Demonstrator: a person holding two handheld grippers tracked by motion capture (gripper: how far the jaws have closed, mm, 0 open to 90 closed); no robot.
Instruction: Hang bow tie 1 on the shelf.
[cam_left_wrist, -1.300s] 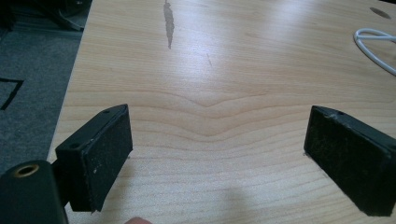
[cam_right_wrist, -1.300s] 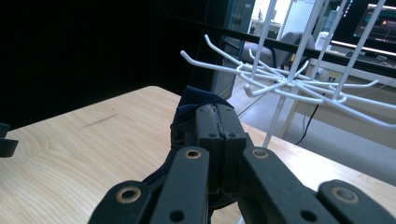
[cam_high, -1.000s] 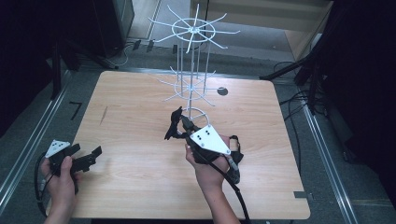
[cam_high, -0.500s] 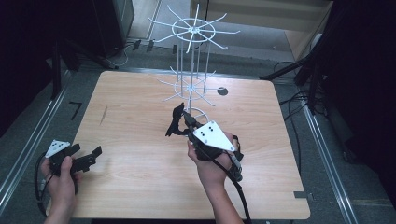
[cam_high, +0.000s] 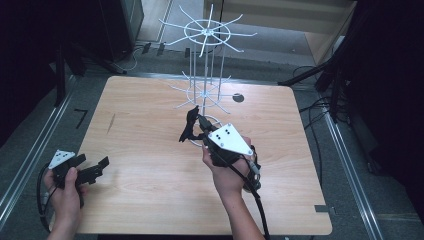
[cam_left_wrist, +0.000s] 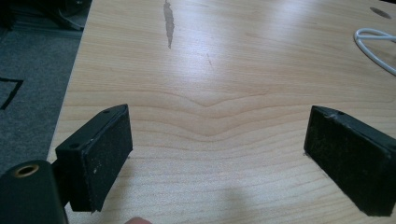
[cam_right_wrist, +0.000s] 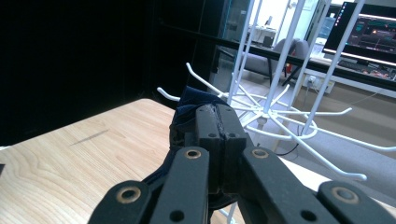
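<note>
Pressed together, the jaws of the right gripper (cam_right_wrist: 217, 122) pinch a piece of dark blue cloth (cam_right_wrist: 189, 109), which bunches up beyond the tips and hangs down along their left side in the right gripper view. In the high view the same cloth (cam_high: 190, 125) is held above the table, just in front of the white wire rack (cam_high: 206, 75), with the right gripper (cam_high: 200, 129) pointing toward the rack's base ring. The rack's lower tier of prongs (cam_right_wrist: 280, 126) fans out directly behind the pinched cloth, one prong (cam_right_wrist: 169, 95) reaching out to its left, and the thin upright posts (cam_right_wrist: 287, 51) rise behind that; these wires stand closest to the cloth. The right hand (cam_high: 227, 172) grips the tool from below, its cable trailing toward the near table edge. Well apart, at the near left corner of the wooden table (cam_high: 150, 190), the left hand (cam_high: 65, 192) holds the left gripper (cam_high: 97, 169), whose jaws are spread wide with nothing between them; the left gripper view shows only bare wood grain between the two black pads (cam_left_wrist: 105, 156), a dark streak (cam_left_wrist: 168, 21) in the tabletop further on, and a bit of the rack's white base ring (cam_left_wrist: 373, 44) at the far right. A small dark round mark (cam_high: 238, 98) lies on the table behind the rack.
</note>
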